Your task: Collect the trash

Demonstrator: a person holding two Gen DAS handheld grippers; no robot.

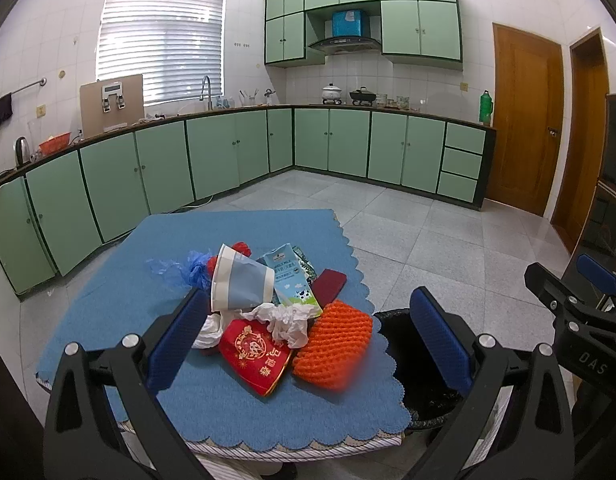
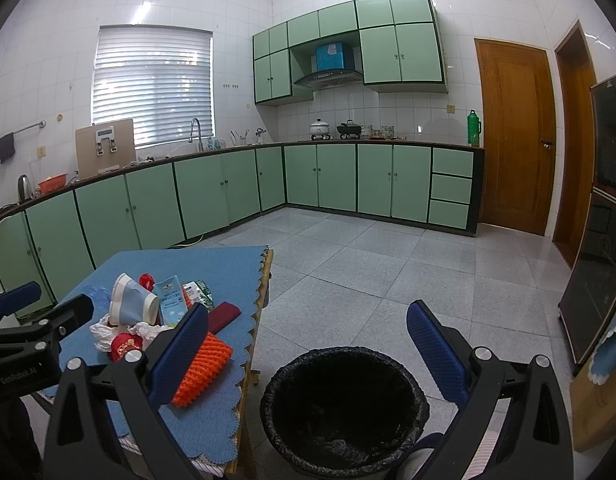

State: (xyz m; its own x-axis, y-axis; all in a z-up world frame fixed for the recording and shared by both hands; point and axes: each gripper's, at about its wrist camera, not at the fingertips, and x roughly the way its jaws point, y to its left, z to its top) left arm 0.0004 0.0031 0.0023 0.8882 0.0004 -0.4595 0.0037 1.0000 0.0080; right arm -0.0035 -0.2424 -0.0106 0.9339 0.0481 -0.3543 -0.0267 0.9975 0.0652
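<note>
both grippers' blue fingers [image 1: 439, 336] released, empty — beyond, trash pile [image 1: 268, 308], black-lined bin [image 2: 343, 408], perhaps empty

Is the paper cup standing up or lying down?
Lying down. The paper cup rests on its side atop the trash pile, its open mouth facing sideways.

Trash is crowding the bench's [image 1: 108, 320] middle and right edge, leaving its left and near edges lying bare. Beside that right edge, the black-lined bin's [image 2: 347, 360] mouth is gaping unobstructed.
</note>
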